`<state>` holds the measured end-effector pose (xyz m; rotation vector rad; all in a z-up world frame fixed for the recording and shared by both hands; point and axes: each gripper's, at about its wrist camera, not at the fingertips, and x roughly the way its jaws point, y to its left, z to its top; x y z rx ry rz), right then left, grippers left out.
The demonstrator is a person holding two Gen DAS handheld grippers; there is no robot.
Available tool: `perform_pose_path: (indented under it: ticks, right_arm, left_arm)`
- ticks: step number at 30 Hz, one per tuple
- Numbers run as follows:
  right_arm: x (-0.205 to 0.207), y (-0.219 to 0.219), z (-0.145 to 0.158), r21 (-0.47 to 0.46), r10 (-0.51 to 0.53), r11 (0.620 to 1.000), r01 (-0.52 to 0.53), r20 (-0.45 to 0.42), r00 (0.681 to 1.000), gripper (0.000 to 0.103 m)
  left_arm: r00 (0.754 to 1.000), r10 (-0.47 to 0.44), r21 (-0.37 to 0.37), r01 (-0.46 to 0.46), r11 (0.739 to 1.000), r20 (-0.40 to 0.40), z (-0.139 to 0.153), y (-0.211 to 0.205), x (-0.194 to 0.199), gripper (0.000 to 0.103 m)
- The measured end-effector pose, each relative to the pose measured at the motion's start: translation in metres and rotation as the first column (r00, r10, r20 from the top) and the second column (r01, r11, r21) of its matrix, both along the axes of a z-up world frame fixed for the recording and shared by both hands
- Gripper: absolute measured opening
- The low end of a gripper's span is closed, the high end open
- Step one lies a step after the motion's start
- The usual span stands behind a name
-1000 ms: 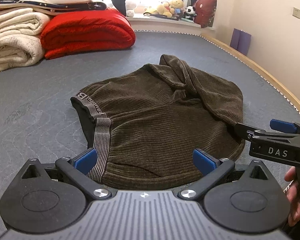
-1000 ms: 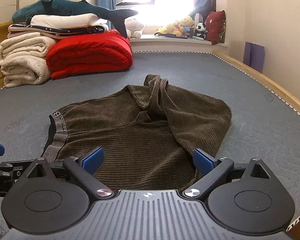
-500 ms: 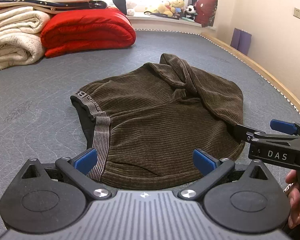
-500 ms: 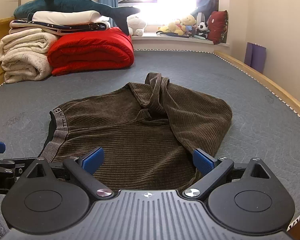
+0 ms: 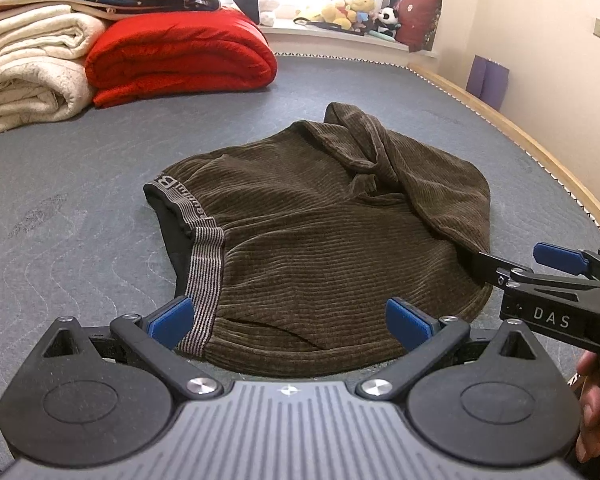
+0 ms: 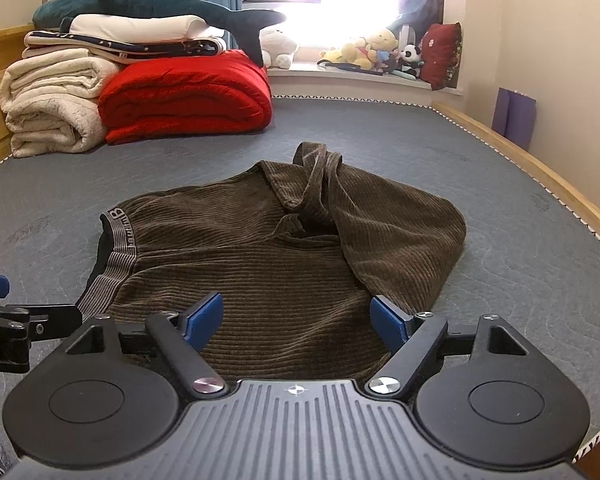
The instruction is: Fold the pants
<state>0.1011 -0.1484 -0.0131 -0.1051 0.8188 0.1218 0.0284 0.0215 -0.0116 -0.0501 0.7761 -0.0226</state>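
- Blue pads on my right gripper point(image 6: 298, 322) have just been closing in a little, yet they stand spread, with the near edge of the pants point(image 6: 284, 264) between them and no pinch on the cloth.
- Blue pads on my left gripper point(image 5: 288, 318) stand spread wide too; the near hem of the pants point(image 5: 320, 240) lies between them, and the striped waistband point(image 5: 204, 252) runs just beside the left pad.
- Brown corduroy, the pants lie in a rumpled heap just ahead of both jaws on the grey mattress point(image 6: 500, 184); a twisted leg end pokes up at the far side.
- From my left camera, the right gripper point(image 5: 512, 268) reaches in from the right, one tip at the pants' right edge; a hand point(image 5: 596, 412) shows below it.
- Far beyond the jaws, to the left, I see a red quilt point(image 6: 188, 96) beside cream blankets point(image 6: 52, 108), with a plush shark point(image 6: 160, 6) on top.
- Straight ahead, stuffed toys point(image 6: 372, 54) sit on the window ledge.
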Motion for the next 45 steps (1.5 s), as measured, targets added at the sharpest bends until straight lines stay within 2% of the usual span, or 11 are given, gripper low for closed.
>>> perform_pose_path:
  ticks: [12,20,22,23,24,26,31,36,38,41,45]
  right_arm:
    - [0.002,0.002,0.001,0.0,0.013,1.0,-0.013,-0.011,1.0,0.068]
    - [0.002,0.003,-0.001,-0.003,0.024,1.0,-0.024,-0.018,1.0,0.052]
    - [0.002,0.003,0.0,-0.002,0.03,1.0,-0.03,-0.018,0.999,0.05]
    - [0.002,0.003,0.0,-0.003,0.031,1.0,-0.031,-0.016,0.999,0.05]
    - [0.002,0.003,0.001,0.001,0.029,1.0,-0.029,-0.015,0.999,0.05]
    - [0.001,0.003,0.001,0.011,0.031,0.999,-0.031,-0.015,0.999,0.05]
    - [-0.001,0.016,-0.002,0.017,0.101,0.995,-0.1,-0.015,0.995,0.05]
    - [-0.004,0.046,-0.015,0.0,0.231,0.973,-0.231,-0.049,0.972,0.05]
    - [-0.005,0.061,-0.022,-0.005,0.289,0.957,-0.29,-0.066,0.955,0.05]
    - [-0.005,0.086,-0.035,-0.01,0.368,0.929,-0.37,-0.1,0.925,0.05]
    - [-0.001,0.121,-0.055,-0.009,0.464,0.883,-0.47,-0.146,0.874,0.051]
  left_arm:
    - [1.0,-0.001,0.003,0.001,1.0,-0.005,-0.002,0.0,0.002,0.103]
    - [1.0,0.009,0.005,-0.009,1.0,0.0,-0.001,0.0,0.002,0.102]
    - [0.999,0.033,-0.019,-0.033,0.999,0.031,0.008,0.006,0.0,0.091]
    - [0.999,0.031,-0.036,-0.03,0.999,0.042,0.013,0.011,0.0,0.074]
    - [0.999,0.02,-0.059,-0.017,0.998,0.049,0.021,0.017,0.003,0.043]
    - [0.999,-0.016,-0.088,0.02,0.996,0.048,0.036,0.033,0.015,0.01]
    - [0.993,-0.087,-0.023,0.089,0.996,0.084,0.066,0.074,0.065,0.006]
    - [0.998,-0.049,-0.016,0.05,0.999,0.046,0.026,0.129,0.117,0.006]
    - [0.992,0.037,-0.029,-0.04,0.999,-0.119,-0.002,0.148,0.136,0.006]
    - [0.975,0.065,-0.241,-0.116,0.963,-0.211,-0.016,0.17,0.153,0.006]
    - [0.95,0.086,-0.226,-0.158,0.961,-0.299,-0.037,0.171,0.168,0.017]
